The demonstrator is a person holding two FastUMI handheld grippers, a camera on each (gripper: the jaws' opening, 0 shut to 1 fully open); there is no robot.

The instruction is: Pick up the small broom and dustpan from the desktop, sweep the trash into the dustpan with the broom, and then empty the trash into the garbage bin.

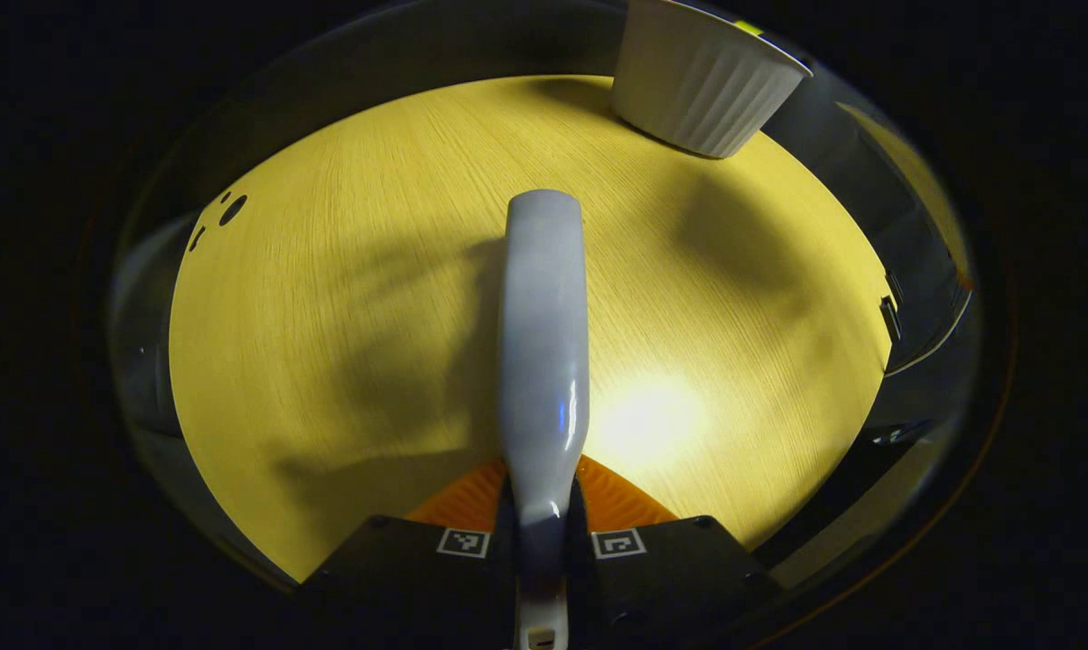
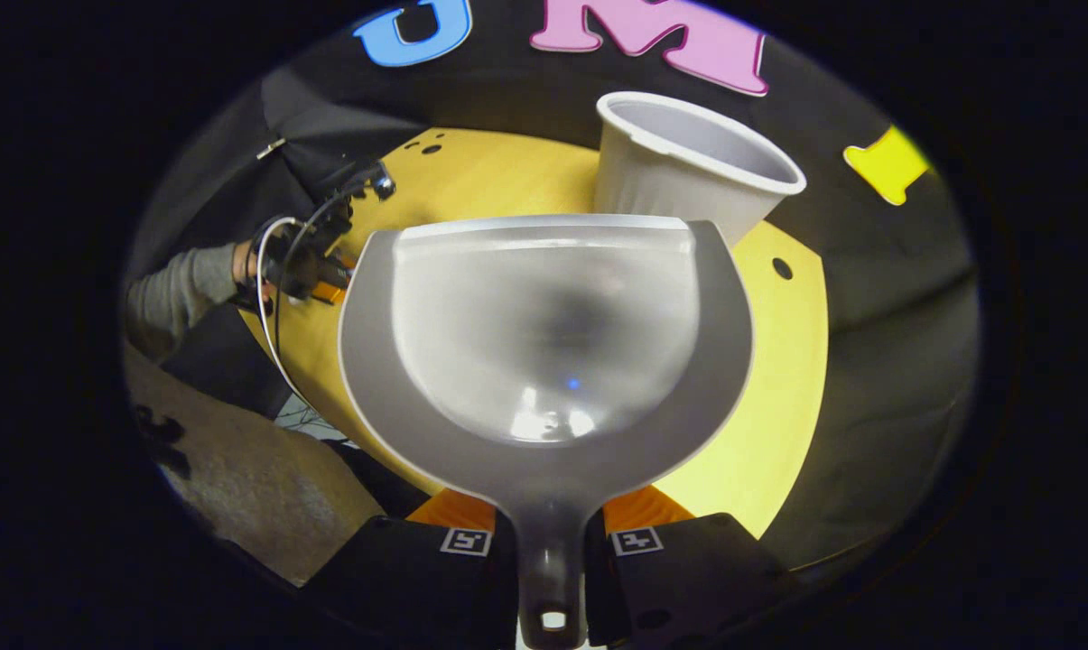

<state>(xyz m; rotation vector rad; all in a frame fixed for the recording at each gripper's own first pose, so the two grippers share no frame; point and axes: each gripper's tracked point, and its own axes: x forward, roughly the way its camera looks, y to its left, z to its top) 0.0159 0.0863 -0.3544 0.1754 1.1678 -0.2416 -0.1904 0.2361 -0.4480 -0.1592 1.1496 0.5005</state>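
My left gripper (image 1: 541, 506) is shut on the pale broom (image 1: 544, 343), whose smooth body runs forward over the yellow wooden table (image 1: 327, 316). The white ribbed garbage bin (image 1: 702, 81) stands at the table's far right in the left gripper view. My right gripper (image 2: 551, 533) is shut on the handle of the grey dustpan (image 2: 544, 334), which is held above the table (image 2: 778, 379) with its lip toward the bin (image 2: 688, 162). The pan's bowl looks smooth and shiny. Farther left in the right gripper view are the left gripper (image 2: 313, 257) and a grey sleeve (image 2: 178, 289).
Small dark holes (image 1: 232, 209) mark the table's far left corner, and another hole (image 2: 781, 268) lies right of the dustpan. Cables loop around the far hand. Beige floor (image 2: 237, 487) lies below the table's left edge. Black cloth walls the booth behind.
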